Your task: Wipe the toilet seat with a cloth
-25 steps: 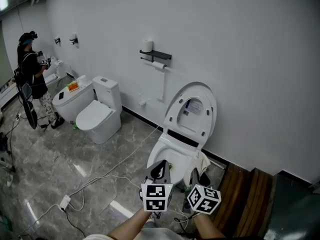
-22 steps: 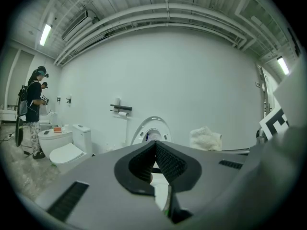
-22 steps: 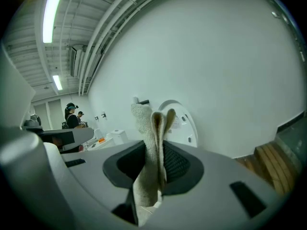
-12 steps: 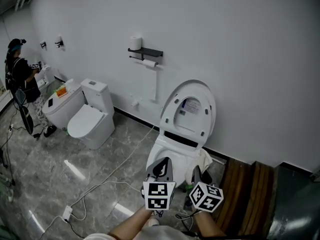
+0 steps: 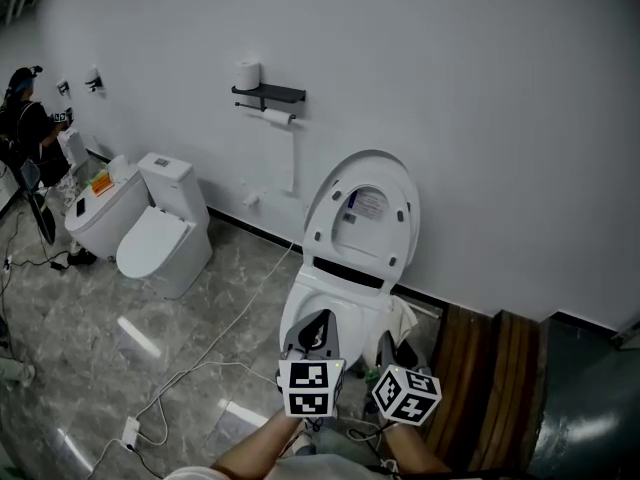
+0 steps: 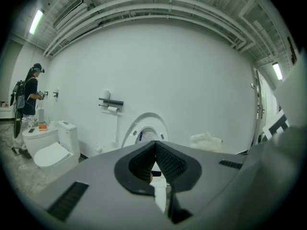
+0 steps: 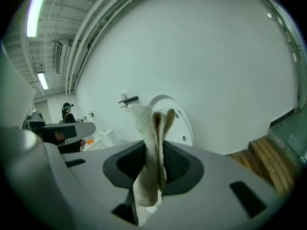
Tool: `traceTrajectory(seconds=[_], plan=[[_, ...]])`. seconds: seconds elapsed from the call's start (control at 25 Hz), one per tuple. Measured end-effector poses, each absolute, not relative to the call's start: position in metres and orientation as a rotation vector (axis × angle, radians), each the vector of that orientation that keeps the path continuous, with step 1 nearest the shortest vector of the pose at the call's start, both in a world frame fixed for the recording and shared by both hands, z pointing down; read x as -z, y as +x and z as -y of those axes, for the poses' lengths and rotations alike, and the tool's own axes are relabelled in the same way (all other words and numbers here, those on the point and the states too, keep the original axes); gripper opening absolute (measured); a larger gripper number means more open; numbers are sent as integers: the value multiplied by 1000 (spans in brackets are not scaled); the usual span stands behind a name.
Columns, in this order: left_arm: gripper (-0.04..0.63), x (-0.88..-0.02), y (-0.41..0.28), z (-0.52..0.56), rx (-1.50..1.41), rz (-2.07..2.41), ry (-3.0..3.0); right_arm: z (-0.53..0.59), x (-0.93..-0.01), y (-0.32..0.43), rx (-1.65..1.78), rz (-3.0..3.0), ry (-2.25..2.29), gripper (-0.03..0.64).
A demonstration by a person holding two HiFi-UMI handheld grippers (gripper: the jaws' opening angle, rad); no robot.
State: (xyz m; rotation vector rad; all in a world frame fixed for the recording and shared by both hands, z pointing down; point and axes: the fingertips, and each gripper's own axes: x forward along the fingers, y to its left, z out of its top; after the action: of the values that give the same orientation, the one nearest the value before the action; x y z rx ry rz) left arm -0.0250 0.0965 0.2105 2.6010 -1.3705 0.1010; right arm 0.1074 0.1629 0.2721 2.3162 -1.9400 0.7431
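A white toilet stands against the wall with its lid (image 5: 360, 208) raised and its seat (image 5: 300, 313) down over the bowl. Both grippers hover just in front of the bowl. My left gripper (image 5: 316, 336) is shut with nothing between its jaws, and its own view shows the pads meeting (image 6: 154, 146) with the lid (image 6: 146, 128) behind them. My right gripper (image 5: 390, 350) is shut on a pale folded cloth (image 7: 152, 128), which sticks up past the jaw tips. The cloth (image 5: 404, 320) hangs over the right side of the bowl and also shows in the left gripper view (image 6: 206, 142).
A second toilet (image 5: 160, 233) stands further left, with a person (image 5: 25, 118) beyond it. A paper-roll holder (image 5: 268, 96) hangs on the wall. A white cable (image 5: 200, 358) runs across the marble floor. Dark wooden steps (image 5: 490, 378) lie right of the toilet.
The head view has swung right, so the second toilet and the person slid left. The open toilet sits nearer the middle, and both grippers have edged closer to its bowl.
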Motion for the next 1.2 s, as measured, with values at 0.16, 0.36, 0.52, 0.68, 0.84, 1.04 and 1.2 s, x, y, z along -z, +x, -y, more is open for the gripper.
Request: traceTrajectory(seconds=[0.16, 0.36, 0.52, 0.68, 0.84, 1.04, 1.2], plan=[[12, -221, -6, -81, -126, 1353, 2600, -145, -278, 114, -739, 1963, 2294, 100], [12, -223, 15, -67, -180, 1320, 2646, -128, -277, 119, -743, 1982, 2288, 100], [12, -219, 28, -50, -158, 1306, 2641, -115, -274, 129, -732, 1980, 2301, 100], [12, -226, 40, -37, -181, 1298, 2634, -102, -285, 143, -798, 1954, 2313, 100], [12, -232, 49, -24, -205, 1299, 2625, -88, -287, 153, -815, 1952, 2312, 100], [12, -227, 61, -9, -210, 1315, 2626, -70, -283, 166, -819, 1970, 2305, 100], [12, -223, 66, 2, -207, 1331, 2628, -56, -281, 174, -823, 1982, 2306, 100]])
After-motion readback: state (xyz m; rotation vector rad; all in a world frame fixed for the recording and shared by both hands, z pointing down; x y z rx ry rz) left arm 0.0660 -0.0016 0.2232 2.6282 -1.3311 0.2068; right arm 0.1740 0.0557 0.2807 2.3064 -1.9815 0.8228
